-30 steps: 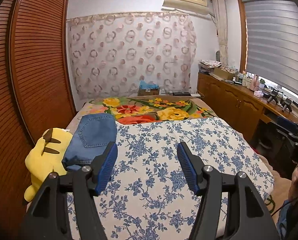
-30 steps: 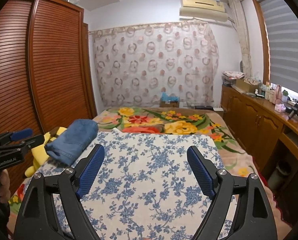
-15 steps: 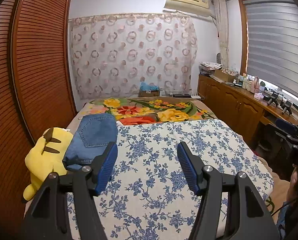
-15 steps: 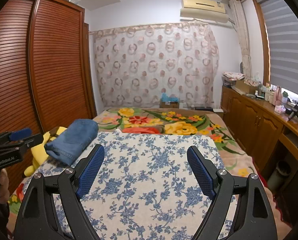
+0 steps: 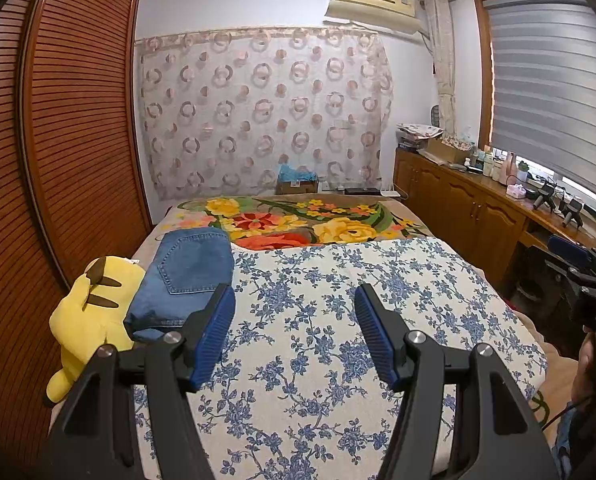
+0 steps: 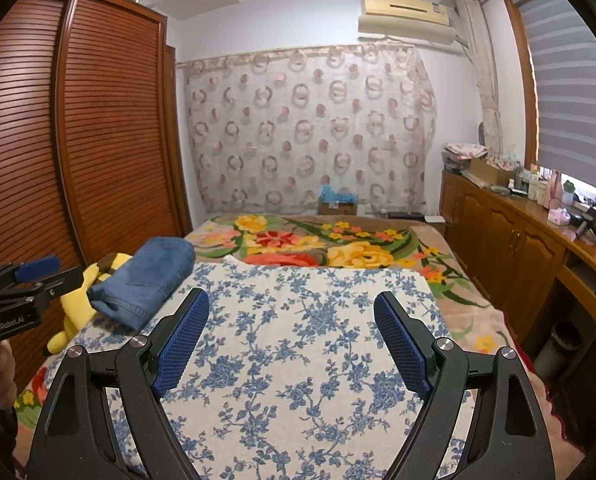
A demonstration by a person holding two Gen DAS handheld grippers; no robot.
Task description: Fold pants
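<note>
The blue jeans (image 5: 186, 272) lie folded in a compact stack at the left edge of the bed, a back pocket facing up. They also show in the right wrist view (image 6: 146, 280). My left gripper (image 5: 294, 328) is open and empty, held above the blue-flowered sheet (image 5: 337, 320), just right of the jeans. My right gripper (image 6: 290, 336) is open and empty, held above the sheet's middle, well right of the jeans. The left gripper shows at the left edge of the right wrist view (image 6: 22, 280).
A yellow plush toy (image 5: 90, 312) lies against the jeans on their left. A bright flowered blanket (image 5: 298, 224) covers the bed's far end. A slatted wooden wardrobe (image 5: 58, 140) runs along the left. A wooden cabinet counter (image 5: 477, 208) with small items runs along the right.
Both views have risen and drawn back slightly. The jeans and toy have not moved. Both grippers stay open.
</note>
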